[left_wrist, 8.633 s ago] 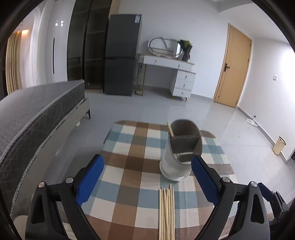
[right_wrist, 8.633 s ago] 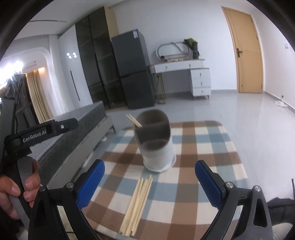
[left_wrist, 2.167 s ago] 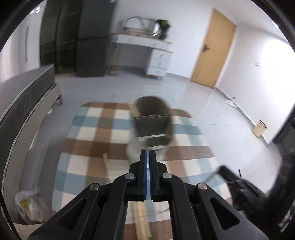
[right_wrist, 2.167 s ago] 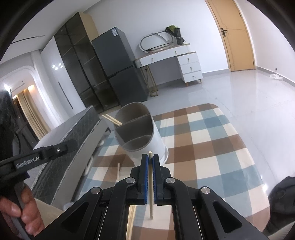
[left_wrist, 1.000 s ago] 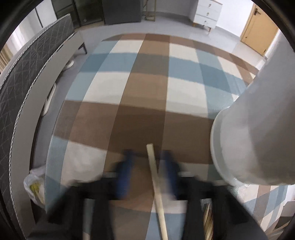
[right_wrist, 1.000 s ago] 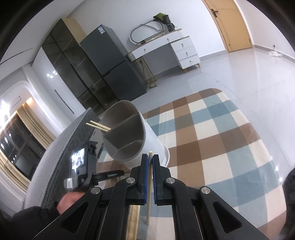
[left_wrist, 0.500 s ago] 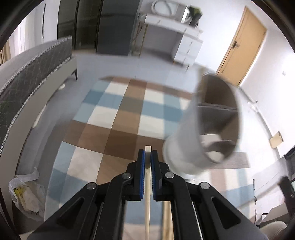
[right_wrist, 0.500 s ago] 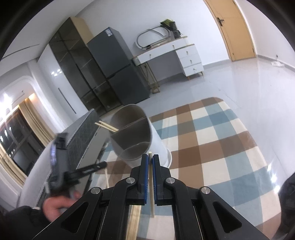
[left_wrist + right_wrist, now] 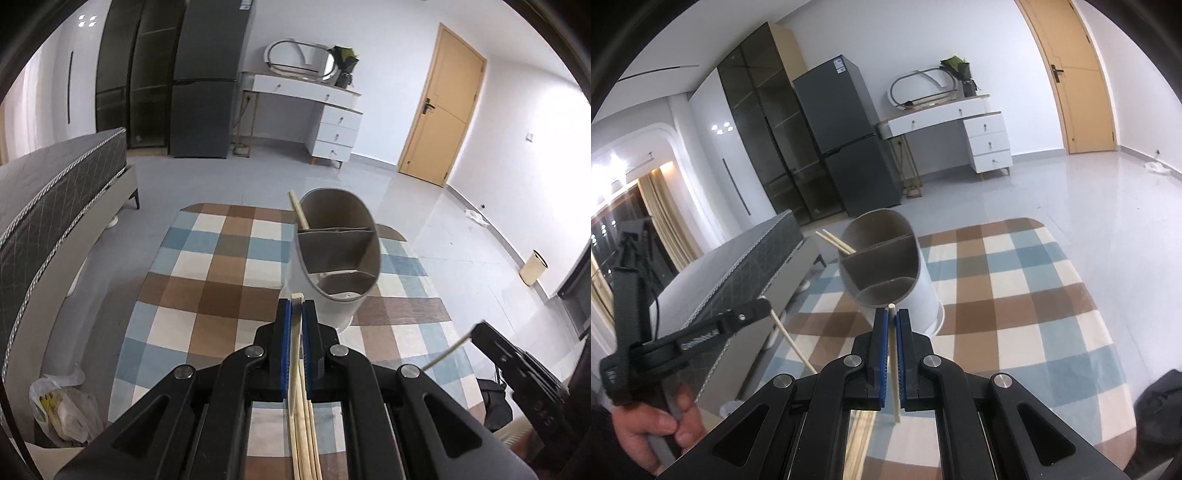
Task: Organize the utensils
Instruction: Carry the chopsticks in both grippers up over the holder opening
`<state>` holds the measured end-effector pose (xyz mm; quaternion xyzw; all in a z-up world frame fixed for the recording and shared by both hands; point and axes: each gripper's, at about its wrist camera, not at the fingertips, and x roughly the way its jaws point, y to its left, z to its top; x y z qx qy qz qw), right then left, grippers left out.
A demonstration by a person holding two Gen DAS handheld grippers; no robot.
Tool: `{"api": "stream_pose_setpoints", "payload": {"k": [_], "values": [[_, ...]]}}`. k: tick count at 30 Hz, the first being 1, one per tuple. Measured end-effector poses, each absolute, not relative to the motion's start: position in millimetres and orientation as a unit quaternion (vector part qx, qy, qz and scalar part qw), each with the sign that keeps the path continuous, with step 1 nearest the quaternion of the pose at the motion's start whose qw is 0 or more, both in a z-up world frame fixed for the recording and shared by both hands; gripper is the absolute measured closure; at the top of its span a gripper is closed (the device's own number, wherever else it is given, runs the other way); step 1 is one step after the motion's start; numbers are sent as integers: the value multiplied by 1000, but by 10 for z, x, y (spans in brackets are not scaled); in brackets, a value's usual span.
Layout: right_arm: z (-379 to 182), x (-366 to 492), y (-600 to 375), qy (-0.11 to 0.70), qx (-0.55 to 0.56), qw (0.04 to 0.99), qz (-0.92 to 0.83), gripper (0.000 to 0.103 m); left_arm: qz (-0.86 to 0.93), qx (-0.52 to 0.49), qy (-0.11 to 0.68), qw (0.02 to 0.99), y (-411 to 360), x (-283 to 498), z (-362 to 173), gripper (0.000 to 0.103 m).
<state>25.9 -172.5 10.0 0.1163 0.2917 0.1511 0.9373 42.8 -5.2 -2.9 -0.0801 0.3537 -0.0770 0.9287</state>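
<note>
A white utensil holder [image 9: 332,258] with grey inner compartments stands on the checked tablecloth [image 9: 221,266]; two chopsticks [image 9: 834,240] lean in its far compartment. My left gripper [image 9: 294,306] is shut on a wooden chopstick [image 9: 295,354], held above the table just short of the holder. My right gripper [image 9: 893,314] is shut on another chopstick [image 9: 894,365], also raised before the holder [image 9: 886,269]. Several loose chopsticks [image 9: 306,435] lie on the cloth below the left gripper. The right gripper shows at the right of the left wrist view [image 9: 476,334].
A grey bed [image 9: 44,206] runs along the table's left side. A plastic bag [image 9: 62,417] lies on the floor by it. A fridge [image 9: 207,74], a white dresser [image 9: 314,110] and a door [image 9: 443,118] stand at the far wall.
My left gripper has lifted its chopstick and now faces the holder squarely, the view steadied. My right gripper stays shut on its chopstick, slightly shifted before the holder.
</note>
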Motion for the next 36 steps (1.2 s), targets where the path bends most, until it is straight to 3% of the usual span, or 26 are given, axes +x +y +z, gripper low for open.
{"api": "stream_pose_setpoints", "payload": {"k": [12, 30, 36], "values": [[378, 358, -1703, 277, 109, 941, 160, 99, -111, -60, 337, 933, -238, 421, 351, 102], [1752, 1195, -1489, 227, 24, 950, 213, 100, -135, -125, 269, 945, -214, 1161, 1290, 102], [1846, 1598, -1276, 222, -2, 948, 227, 100, -134, -154, 241, 949, -21, 1458, 1316, 102]]}}
